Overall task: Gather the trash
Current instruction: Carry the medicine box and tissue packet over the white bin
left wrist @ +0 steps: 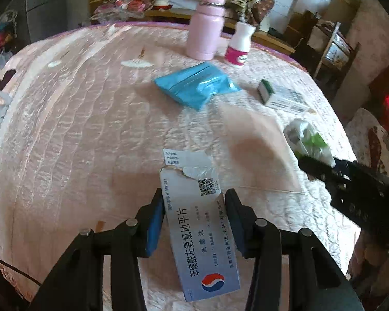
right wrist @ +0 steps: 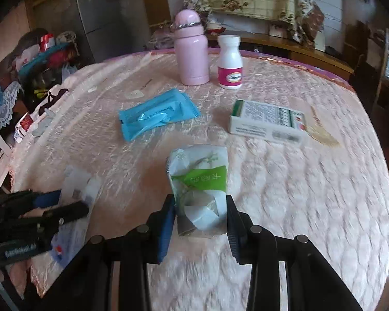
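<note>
My left tool [left wrist: 194,223] is clamped on a torn white medicine box [left wrist: 198,230], pads pressing both long sides, low centre of its frame. My right tool [right wrist: 201,215] is squeezing a crumpled green-and-white tissue pack [right wrist: 198,181], bottom middle of its view. Further out on the pink-covered bench [right wrist: 298,181] there's a blue wipes packet [right wrist: 157,114] centre-left, a green-and-white carton [right wrist: 268,120] to the right, then a pink bottle [right wrist: 190,51] and a white pill bottle [right wrist: 230,62] standing side by side at the top.
</note>
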Demonstrator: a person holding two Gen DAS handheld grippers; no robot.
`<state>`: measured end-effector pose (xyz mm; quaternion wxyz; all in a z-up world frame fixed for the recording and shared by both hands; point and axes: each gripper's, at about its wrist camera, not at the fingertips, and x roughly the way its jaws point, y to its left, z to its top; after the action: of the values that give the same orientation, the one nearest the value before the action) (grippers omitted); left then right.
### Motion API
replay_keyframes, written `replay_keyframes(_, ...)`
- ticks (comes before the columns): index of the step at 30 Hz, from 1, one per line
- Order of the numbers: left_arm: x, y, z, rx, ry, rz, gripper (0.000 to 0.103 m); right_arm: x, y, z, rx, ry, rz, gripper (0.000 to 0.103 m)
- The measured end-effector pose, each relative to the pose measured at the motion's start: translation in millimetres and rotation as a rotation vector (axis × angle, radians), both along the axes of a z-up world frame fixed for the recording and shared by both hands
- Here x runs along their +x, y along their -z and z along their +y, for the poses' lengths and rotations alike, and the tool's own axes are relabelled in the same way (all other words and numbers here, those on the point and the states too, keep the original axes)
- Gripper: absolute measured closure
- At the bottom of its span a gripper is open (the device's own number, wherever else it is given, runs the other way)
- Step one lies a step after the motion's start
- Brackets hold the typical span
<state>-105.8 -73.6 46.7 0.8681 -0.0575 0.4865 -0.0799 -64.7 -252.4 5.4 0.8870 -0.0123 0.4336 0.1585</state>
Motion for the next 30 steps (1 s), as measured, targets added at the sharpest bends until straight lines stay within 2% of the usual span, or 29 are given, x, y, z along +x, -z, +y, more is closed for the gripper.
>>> replay_keyframes(7, -12.8, -17.8, -28.8, -0.003, 0.064, -0.037, 0.055, -40.9, -13.5, -26.4, 0.028, 0.072, -0.026, 0.064)
replay_keyframes(12, -17.4, -25.5, -47.4, 0.001, 0.100, -0.056, 0.055, -64.5, -18.6, -48.8, 0.009, 0.126, -0.038, 0.064)
replay_keyframes(30, -26.5, -39.7, -130.9, 0.001, 0.279, -0.085, 0.055, -120.0, -24.4, -124.3, 0.048, 0.307, -0.040, 0.064)
